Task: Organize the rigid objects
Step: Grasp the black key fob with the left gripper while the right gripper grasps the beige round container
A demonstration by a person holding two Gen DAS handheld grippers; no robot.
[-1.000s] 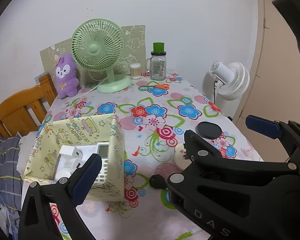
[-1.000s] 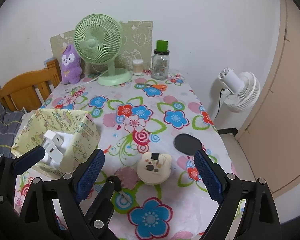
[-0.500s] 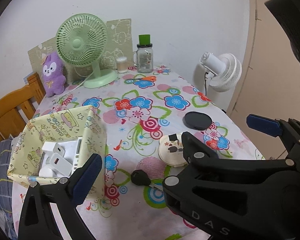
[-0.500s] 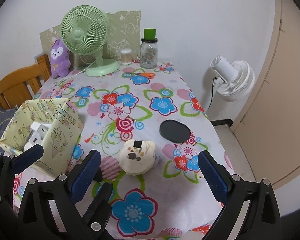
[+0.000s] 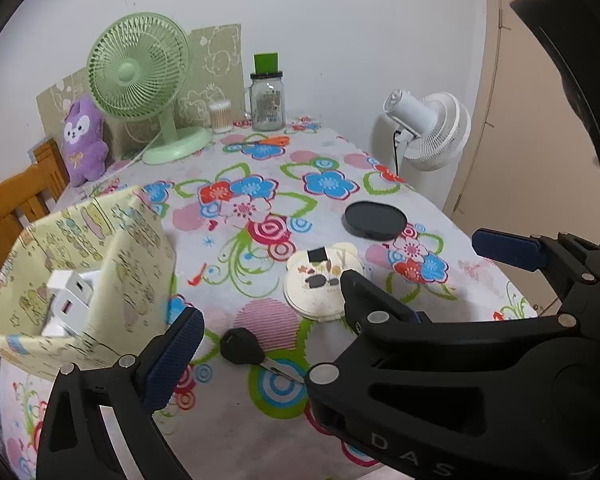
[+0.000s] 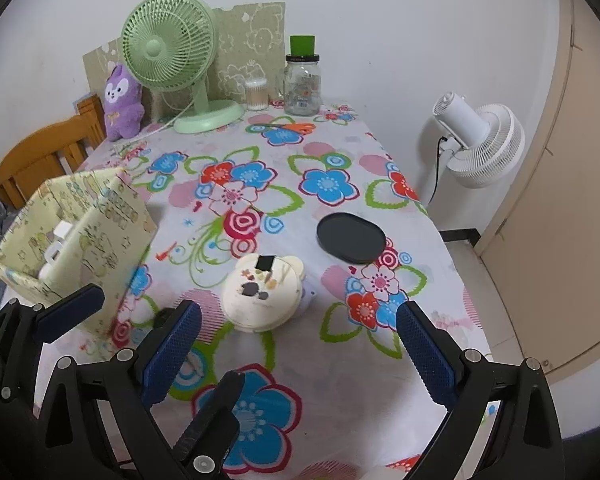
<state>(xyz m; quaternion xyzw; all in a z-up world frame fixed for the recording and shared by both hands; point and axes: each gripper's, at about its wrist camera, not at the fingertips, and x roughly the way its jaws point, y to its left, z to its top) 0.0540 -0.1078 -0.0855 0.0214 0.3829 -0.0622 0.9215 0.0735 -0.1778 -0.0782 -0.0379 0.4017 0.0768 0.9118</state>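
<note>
Both tongs have come lower and closer to the flowered surface than a second ago, so the cream round case and the black key now sit larger and nearer in both views. The right tongs have just been opening and stand spread wide, nothing between the blue pads, with the cream round case just ahead of the gap on the cloth. The left tongs are also released, one blue pad low beside the yellow patterned box, the other far out to the right over the surface's edge; the black key lies on the cloth between them, near the right tongs' black frame, which crosses the left view. White chargers sit inside the yellow patterned box at the near left. A black oval disc lies flat beyond the case, apart from it. At the far end stand a green desk fan, a purple plush, a glass jar with a green cap and a small tub of cotton swabs. A white fan stands off the right side.
</note>
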